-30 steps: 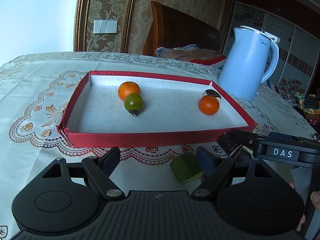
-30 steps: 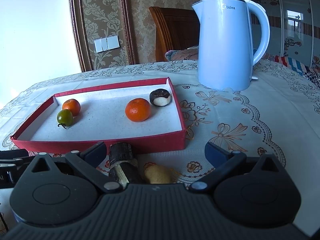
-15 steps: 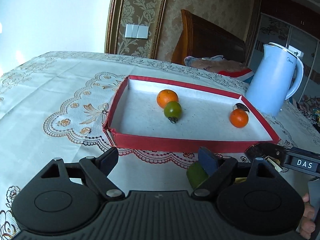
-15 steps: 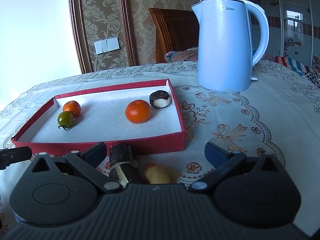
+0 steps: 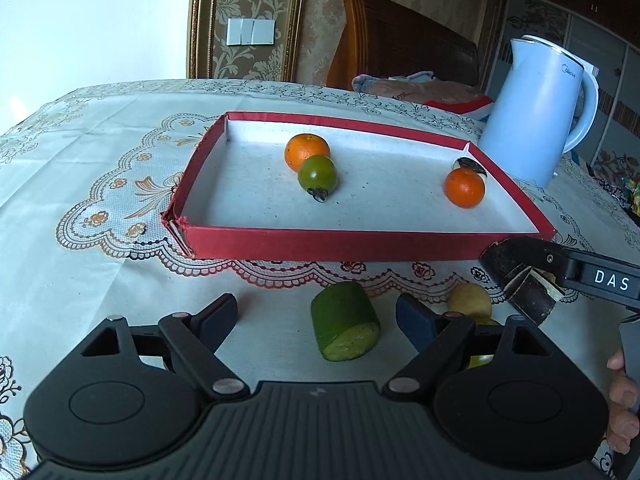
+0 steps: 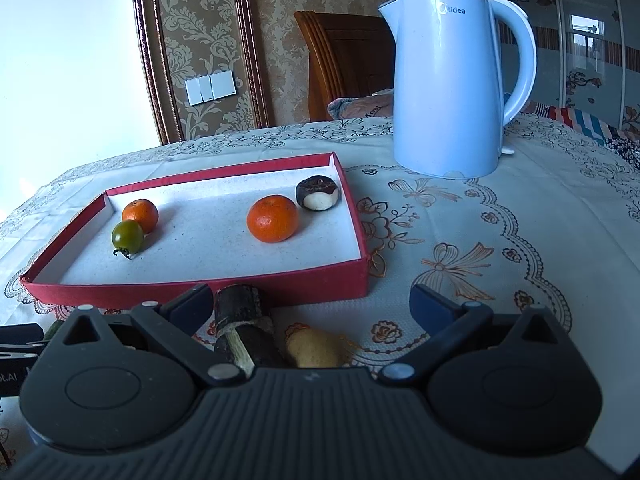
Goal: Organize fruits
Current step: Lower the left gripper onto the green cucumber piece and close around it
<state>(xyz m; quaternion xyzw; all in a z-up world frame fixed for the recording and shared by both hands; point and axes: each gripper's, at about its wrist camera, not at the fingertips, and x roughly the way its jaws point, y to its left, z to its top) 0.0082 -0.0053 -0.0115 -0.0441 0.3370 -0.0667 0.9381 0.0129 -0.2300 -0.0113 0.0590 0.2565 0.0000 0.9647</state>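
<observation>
A red tray (image 5: 360,243) (image 6: 200,289) holds two oranges (image 5: 307,151) (image 5: 464,187), a green tomato (image 5: 317,173) (image 6: 127,236) and a dark chestnut-like piece (image 6: 318,193). On the cloth before the tray lie a green cucumber chunk (image 5: 345,326), a dark sugarcane piece (image 5: 520,280) (image 6: 244,328) and a small yellow fruit (image 5: 469,300) (image 6: 314,347). My left gripper (image 5: 316,320) is open, the cucumber chunk between its fingers. My right gripper (image 6: 312,304) is open, with the sugarcane piece by its left finger and the yellow fruit between the fingers.
A light blue electric kettle (image 5: 536,112) (image 6: 448,80) stands on the table right of the tray. A wooden chair (image 5: 404,36) with folded cloth is behind the table. The lace tablecloth (image 6: 500,240) covers the table.
My left gripper has pulled back and swung left, so the cucumber chunk now shows fully between its fingers. The right gripper has barely moved.
</observation>
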